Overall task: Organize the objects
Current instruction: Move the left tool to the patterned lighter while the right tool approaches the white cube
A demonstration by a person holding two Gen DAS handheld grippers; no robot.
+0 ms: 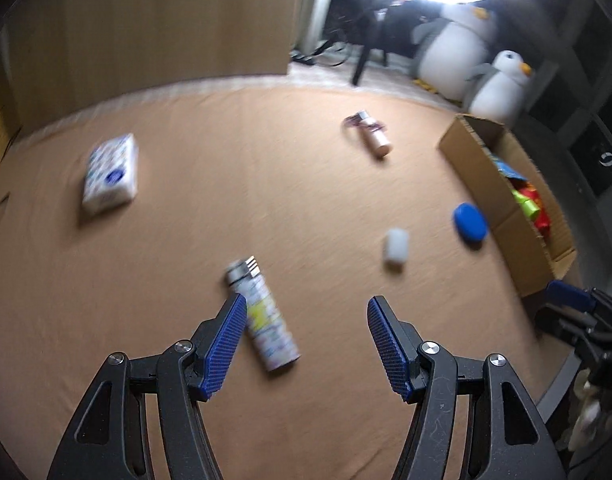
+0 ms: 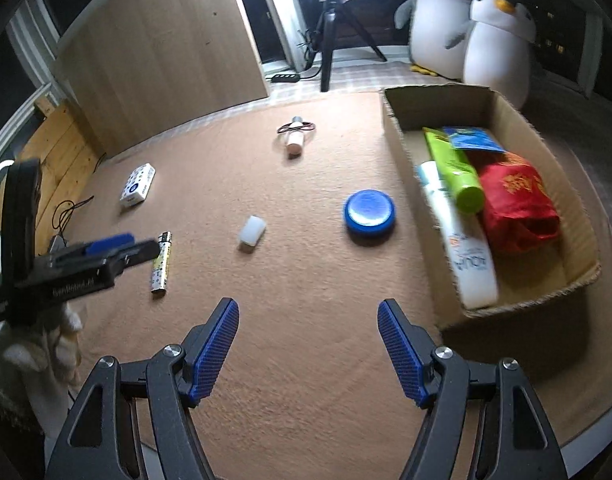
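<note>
Left gripper [image 1: 304, 308] stands with jaws apart and nothing between the pads. A patterned spray can [image 1: 262, 314] lies on its side on the tan mat [image 1: 186, 248], just beyond and partly behind the left finger, its silver cap pointing away. Right gripper [image 2: 307, 312] is likewise spread and empty, hovering over bare mat. Ahead of it lie a small white cylinder [image 2: 252, 231] and a blue round tin [image 2: 369, 213], the tin near the cardboard box [image 2: 401, 128] at the right. Box contents: green tube [image 2: 453, 168], white bottle [image 2: 465, 256], red pouch [image 2: 517, 204]. Further off lie a tissue pack [image 2: 138, 186] and a small bottle with a cord [image 2: 295, 138].
</note>
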